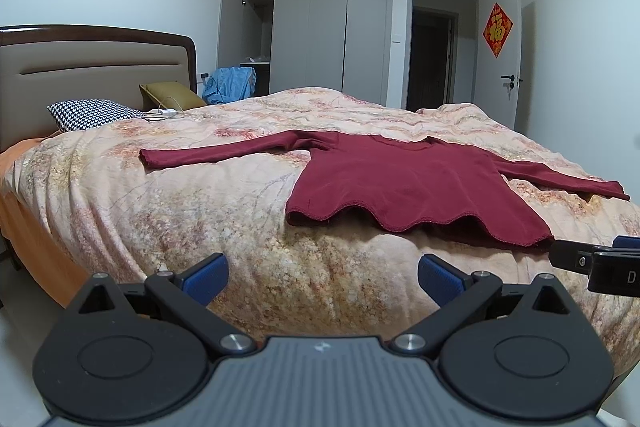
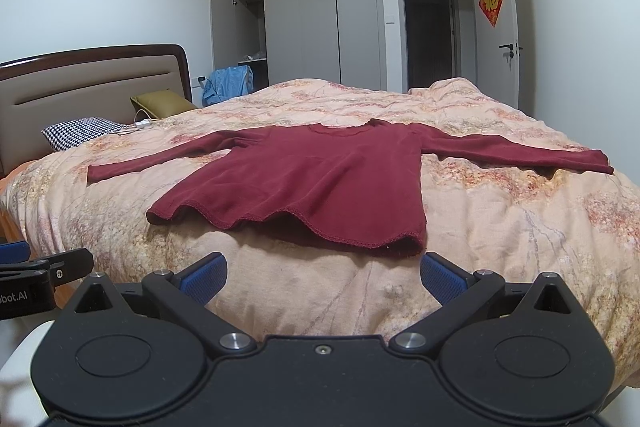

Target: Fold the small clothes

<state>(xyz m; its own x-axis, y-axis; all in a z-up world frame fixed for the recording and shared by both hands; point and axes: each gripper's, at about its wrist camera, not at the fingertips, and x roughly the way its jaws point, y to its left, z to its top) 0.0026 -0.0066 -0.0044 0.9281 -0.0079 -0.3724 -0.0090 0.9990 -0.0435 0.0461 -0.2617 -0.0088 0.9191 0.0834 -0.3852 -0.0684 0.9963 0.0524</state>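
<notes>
Both claws, left claw (image 1: 323, 279) and right claw (image 2: 323, 279), are hovering spread wide and empty short of the red sweater (image 2: 304, 179), which is lying flat on the bed (image 2: 500, 227). Probable best start: each is pinching one wavy hem corner, both layers together, then lifting evenly.

A top (image 2: 304, 179) is spread on the quilt (image 2: 500, 219); pillows (image 2: 80, 131) sit at ten o'clock, wardrobe (image 2: 320, 15) at twelve.

From my left wrist camera: a dark red long-sleeved top (image 1: 400, 183) lies flat on the floral quilt (image 1: 240, 259), sleeves spread, wavy hem nearest me. My left gripper (image 1: 323, 279) hangs short of the hem, jaws wide apart, holding nothing. The right gripper (image 1: 592, 261) enters at the right edge, its state unclear.
</notes>
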